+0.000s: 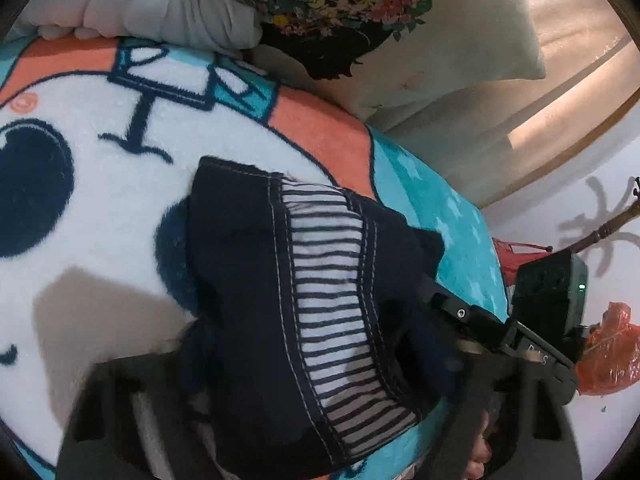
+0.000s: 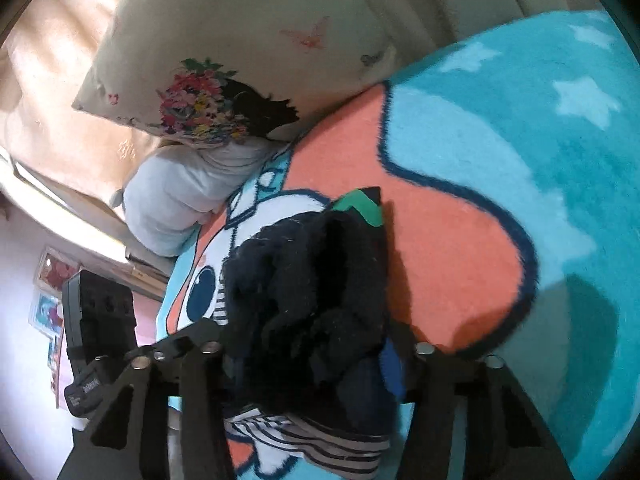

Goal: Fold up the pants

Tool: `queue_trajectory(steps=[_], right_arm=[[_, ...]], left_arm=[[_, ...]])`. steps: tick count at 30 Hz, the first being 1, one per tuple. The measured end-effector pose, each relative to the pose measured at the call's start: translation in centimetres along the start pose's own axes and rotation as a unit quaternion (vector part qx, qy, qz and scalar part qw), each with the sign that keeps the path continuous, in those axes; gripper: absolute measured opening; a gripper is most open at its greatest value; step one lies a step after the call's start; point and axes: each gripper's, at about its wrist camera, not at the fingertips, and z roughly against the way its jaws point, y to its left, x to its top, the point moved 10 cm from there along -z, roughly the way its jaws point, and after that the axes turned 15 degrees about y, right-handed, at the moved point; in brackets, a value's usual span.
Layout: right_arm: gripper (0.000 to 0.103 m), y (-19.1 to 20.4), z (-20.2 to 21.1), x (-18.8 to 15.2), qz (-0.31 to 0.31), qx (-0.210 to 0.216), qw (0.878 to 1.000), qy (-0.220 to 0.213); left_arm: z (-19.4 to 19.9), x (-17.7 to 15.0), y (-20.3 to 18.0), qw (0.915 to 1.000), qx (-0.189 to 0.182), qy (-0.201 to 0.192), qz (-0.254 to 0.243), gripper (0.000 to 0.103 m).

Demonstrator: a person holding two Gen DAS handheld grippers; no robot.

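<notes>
Soft warm daylight through the curtain (image 1: pixel 560 92), hard shadows on the blanket (image 1: pixel 100 312), slight motion blur, fisheye bending, dark vignetted corners

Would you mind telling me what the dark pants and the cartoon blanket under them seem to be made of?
The pants look like dark navy denim or heavy cotton: matte, with pale contrast stitching and a striped, thinner lining at the waistband. The blanket looks like plush fleece, probably synthetic: its fuzzy pile blurs the printed outlines.
</notes>
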Motion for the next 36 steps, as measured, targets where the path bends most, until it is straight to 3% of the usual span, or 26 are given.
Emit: queue_trajectory(steps=[1, 8, 12, 16, 18, 20, 24, 28, 31, 36], right_arm=[[0.036, 0.2, 0.3, 0.2, 0.003, 0.002, 1.0, -0.003], [0.033, 3.9, 1.6, 4.1, 0.042, 0.001, 0.999, -0.03], [0.033, 4.0, 1.1, 7.0, 0.044, -0.005, 0.998, -0.038], [0.039, 1.6, -1.3, 8.4, 0.033, -0.056, 0.997, -0.03], [0.049, -0.2, -2.0, 8.5, 0.016, -0.089, 0.995, -0.037], [0.056, -1.0, -1.8, 8.4, 0.001, -0.083, 0.996, -0.043], [0.056, -0.8, 0.8, 8.1, 0.004, -0.093, 0.993, -0.074], [0.058, 0.7, 3.4, 6.3, 0.032, -0.119, 0.987, -0.103], [0.058, 2.7, 3.6, 5.1, 0.071, -0.134, 0.982, -0.114], [0.058, 3.1, 0.7, 2.9, 0.105, -0.216, 0.967, -0.091]], left_arm=[[0.1, 0.2, -0.2, 1.0, -0.004, 0.001, 0.001, 0.058], [2.2, 4.3, -0.8, 0.9998, 0.003, -0.017, -0.006, 0.055], [3.4, 7.4, -0.3, 0.9976, 0.057, -0.033, -0.024, 0.056], [1.0, 9.1, 2.1, 0.9907, 0.134, -0.017, -0.018, 0.057], [-0.4, 9.0, 3.2, 0.9903, 0.139, -0.001, -0.012, 0.062], [-0.1, 9.0, 3.3, 0.9905, 0.136, -0.011, -0.015, 0.063], [1.5, 8.4, 2.7, 0.9887, 0.147, -0.021, -0.023, 0.063], [5.2, 6.7, 1.5, 0.9839, 0.16, -0.071, -0.035, 0.065], [7.2, 4.7, 0.8, 0.9806, 0.164, -0.101, -0.038, 0.071], [7.6, 1.5, 0.6, 0.9769, 0.177, -0.11, -0.046, 0.071]])
